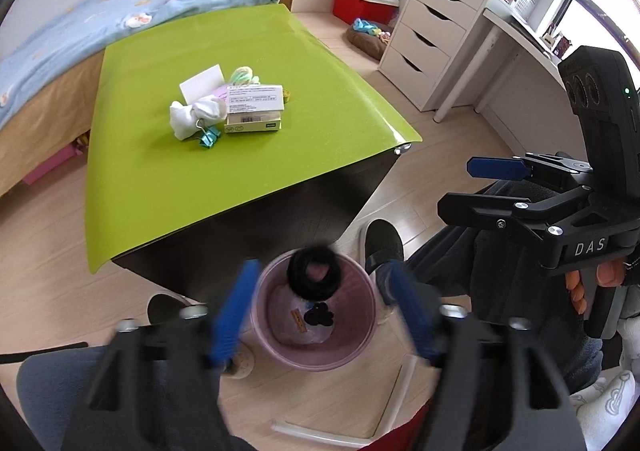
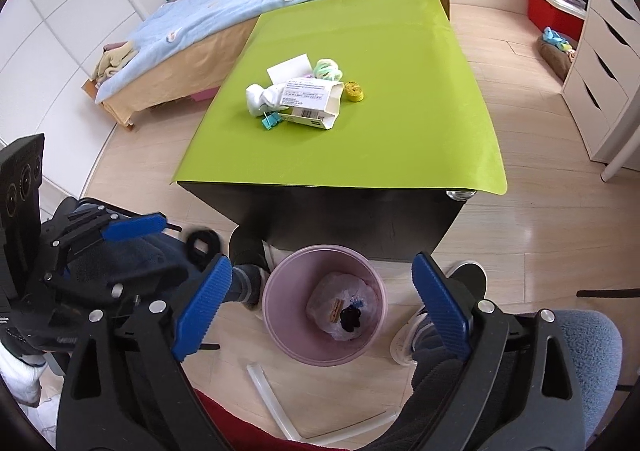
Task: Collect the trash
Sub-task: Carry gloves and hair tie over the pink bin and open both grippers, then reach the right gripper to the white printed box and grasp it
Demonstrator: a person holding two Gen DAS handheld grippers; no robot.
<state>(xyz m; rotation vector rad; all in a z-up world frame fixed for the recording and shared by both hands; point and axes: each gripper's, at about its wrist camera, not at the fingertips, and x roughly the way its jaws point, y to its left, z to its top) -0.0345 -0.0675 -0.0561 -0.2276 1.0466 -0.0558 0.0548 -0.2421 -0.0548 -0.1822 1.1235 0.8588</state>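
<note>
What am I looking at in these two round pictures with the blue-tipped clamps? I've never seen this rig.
There is no robot. A person holds a two-finger clamp in each hand, and each clamp has a fisheye camera looking along its fingers. One picture comes from the left gripper, the other from the right gripper. Both are open above a pink bin on the floor. A black scrunchie sits blurred between the left fingers, seemingly ungripped, above the bin. On the green table lie a box, a white bundle, a teal binder clip and a yellow tape roll.
</note>
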